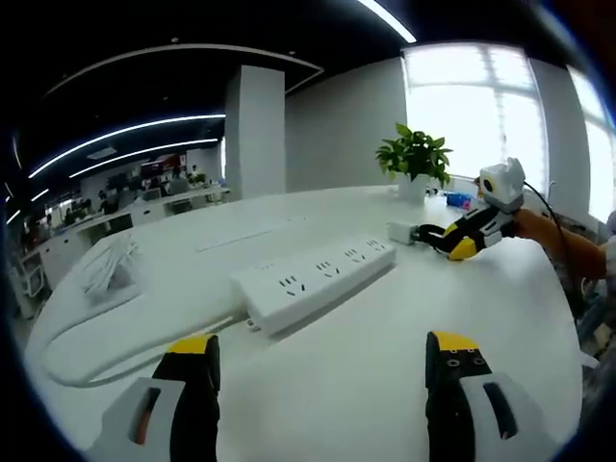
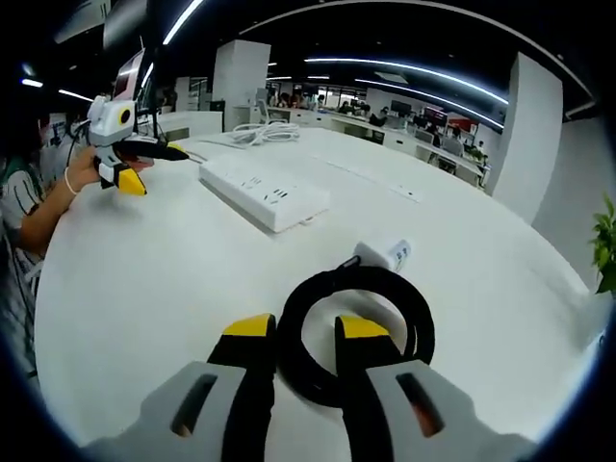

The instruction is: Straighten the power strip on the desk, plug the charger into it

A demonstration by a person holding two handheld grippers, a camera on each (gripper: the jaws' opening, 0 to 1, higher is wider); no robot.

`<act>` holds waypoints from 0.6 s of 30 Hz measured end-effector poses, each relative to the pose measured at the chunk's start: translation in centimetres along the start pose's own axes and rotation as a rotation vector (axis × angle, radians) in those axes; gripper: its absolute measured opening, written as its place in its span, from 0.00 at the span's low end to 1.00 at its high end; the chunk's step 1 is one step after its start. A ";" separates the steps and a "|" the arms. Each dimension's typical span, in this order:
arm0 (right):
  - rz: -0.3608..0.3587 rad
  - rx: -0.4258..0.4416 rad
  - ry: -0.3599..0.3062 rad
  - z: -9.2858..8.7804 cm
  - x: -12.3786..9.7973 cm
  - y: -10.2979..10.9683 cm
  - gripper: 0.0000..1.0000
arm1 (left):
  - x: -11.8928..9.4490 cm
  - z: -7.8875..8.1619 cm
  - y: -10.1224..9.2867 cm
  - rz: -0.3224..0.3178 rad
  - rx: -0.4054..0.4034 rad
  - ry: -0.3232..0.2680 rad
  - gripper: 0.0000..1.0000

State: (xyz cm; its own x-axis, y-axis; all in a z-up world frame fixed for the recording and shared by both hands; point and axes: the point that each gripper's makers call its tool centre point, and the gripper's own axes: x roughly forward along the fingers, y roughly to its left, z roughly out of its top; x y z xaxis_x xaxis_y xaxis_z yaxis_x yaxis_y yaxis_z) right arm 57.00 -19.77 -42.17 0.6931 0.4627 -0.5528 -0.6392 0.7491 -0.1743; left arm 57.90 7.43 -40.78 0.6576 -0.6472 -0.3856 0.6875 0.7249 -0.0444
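Two jobs are waiting, and you are beginning with the charger. Your right gripper (image 2: 296,332) is closing its jaws on the coiled black cable (image 2: 358,332), with the white charger (image 2: 383,254) lying just beyond the coil on the desk (image 2: 144,289). Your left gripper (image 1: 321,354) is hovering with jaws wide apart, holding nothing, near the power strip (image 1: 313,276), which is lying at a slant. I judge that next you are needing to steady the strip with the left.
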 end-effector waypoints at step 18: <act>0.036 -0.079 0.048 0.3 0.1 1.1 0.11 | -0.1 0.1 -0.1 -0.004 -0.002 -0.002 0.90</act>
State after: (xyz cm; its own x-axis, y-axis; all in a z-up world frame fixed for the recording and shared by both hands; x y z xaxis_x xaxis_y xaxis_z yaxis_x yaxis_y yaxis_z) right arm 56.47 -18.78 -42.16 0.6534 0.4642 -0.5980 -0.6890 0.6919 -0.2158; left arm 57.84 7.41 -40.68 0.6554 -0.6507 -0.3834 0.6896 0.7227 -0.0478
